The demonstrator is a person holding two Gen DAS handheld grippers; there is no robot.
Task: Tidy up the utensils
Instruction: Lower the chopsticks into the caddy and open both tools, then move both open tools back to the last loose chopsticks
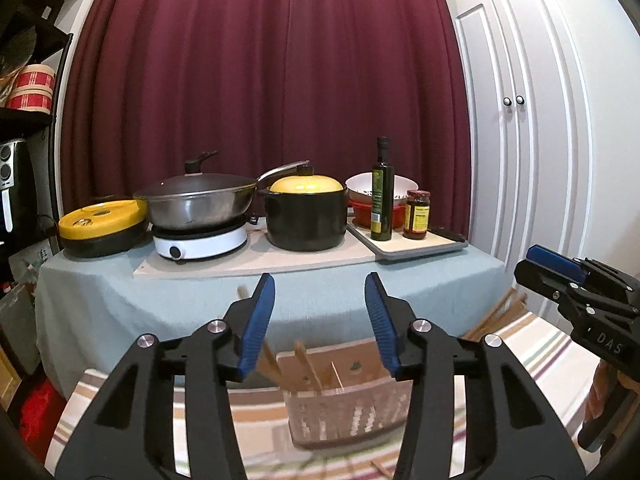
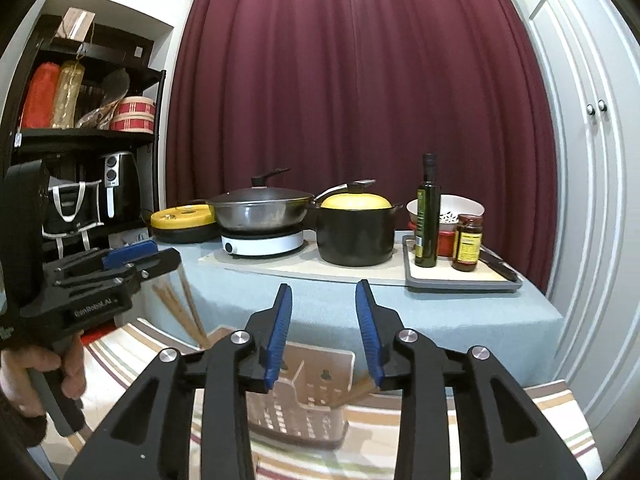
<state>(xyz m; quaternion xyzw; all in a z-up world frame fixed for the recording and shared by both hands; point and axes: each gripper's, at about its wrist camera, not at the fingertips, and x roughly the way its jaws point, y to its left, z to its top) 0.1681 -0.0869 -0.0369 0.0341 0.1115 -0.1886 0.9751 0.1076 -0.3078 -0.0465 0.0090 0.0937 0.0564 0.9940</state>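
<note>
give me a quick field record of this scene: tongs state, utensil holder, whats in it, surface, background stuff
left tongs: open, holding nothing
right tongs: open, holding nothing
utensil holder: slotted plastic caddy with compartments, standing on the striped cloth
contents: wooden chopsticks leaning in a compartment
loose chopsticks: on the cloth to the right of the caddy in the left wrist view
background: wok on induction hob, yellow-lidded black pot, olive oil bottle, sauce jar

Right gripper (image 2: 324, 332) hangs with jaws apart over a beige slotted utensil basket (image 2: 304, 408) on the striped cloth (image 2: 552, 412). Wooden chopsticks (image 2: 180, 312) poke up beside the left gripper (image 2: 132, 256), gripped by a hand (image 2: 44, 376).
</note>
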